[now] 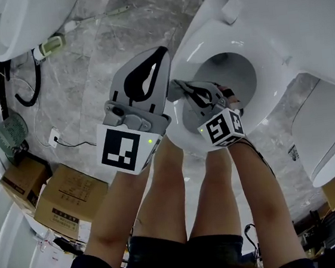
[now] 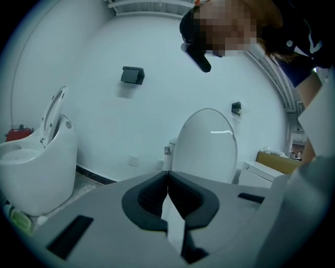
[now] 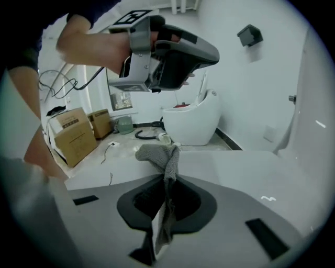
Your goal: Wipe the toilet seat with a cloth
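Your right hand-held gripper (image 3: 166,184) pinches the grey cloth (image 3: 163,155) over the toilet seat (image 1: 204,45); your left hand-held gripper (image 2: 167,179) is pressed together, empty.

two grippers, a left gripper (image 1: 157,56) and a right gripper (image 1: 180,90), one grey cloth (image 3: 159,154), at least three white toilets (image 1: 276,34), two cardboard boxes (image 1: 64,199) side by side, two black wall fixtures (image 2: 132,75).
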The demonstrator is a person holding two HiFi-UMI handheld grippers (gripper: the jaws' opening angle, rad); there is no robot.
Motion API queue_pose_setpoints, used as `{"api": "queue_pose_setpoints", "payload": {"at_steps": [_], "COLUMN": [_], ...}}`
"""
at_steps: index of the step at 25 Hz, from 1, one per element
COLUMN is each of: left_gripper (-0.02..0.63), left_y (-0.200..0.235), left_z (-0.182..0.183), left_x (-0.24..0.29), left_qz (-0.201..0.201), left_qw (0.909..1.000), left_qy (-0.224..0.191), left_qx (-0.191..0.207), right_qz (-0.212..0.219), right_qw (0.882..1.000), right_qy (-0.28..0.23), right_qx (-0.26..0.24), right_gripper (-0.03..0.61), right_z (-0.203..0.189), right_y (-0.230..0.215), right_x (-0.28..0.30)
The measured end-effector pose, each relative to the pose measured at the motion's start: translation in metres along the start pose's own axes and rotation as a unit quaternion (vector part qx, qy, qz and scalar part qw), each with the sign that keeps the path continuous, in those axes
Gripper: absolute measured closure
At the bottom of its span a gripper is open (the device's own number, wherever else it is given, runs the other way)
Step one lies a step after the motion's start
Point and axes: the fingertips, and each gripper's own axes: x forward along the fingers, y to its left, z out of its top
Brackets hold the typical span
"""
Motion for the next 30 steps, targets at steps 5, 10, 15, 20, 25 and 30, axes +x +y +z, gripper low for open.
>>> {"api": "queue_pose_setpoints", "payload": {"at_steps": [5,10,15,20,25,30], "left_gripper": [0.594,0.594,0.594,0.594,0.594,0.594], "left_y": [-0.001,-0.001,0.005,0.012,0.011,0.015], "left_z": [-0.001,-0.003,-0.005,-0.004,-0.005,-0.009], "left_x": [-0.001,-0.006,-0.011,-0.014,-0.014,-0.019], "left_qz": [-0.003,0.003,0.008,0.018,0.019,0.024], "left_qw": [1.0,1.0,0.9999,0.9998,0.9998,0.9997], "left_qy": [0.002,0.004,0.006,0.0,-0.001,0.0], "left_qx": [0.004,0.002,0.003,0.003,0.002,-0.001], "right_qz": [-0.116,-0.272,-0.262,-0.054,0.049,-0.084], "right_qw": [0.992,0.951,0.95,0.992,0.989,0.992], "right_qy": [0.048,0.086,0.071,0.104,0.133,0.094], "right_qx": [0.02,0.115,0.151,0.048,-0.045,0.021], "right_gripper": [0.537,0.537,0.537,0.537,0.537,0.537], "right_z": [-0.025,-0.053,-0.052,-0.046,-0.059,-0.04], "right_y": [-0.087,-0.168,-0.156,-0.039,0.063,-0.01], "right_x": [-0.013,-0.075,-0.06,0.006,0.005,-0.002]}}
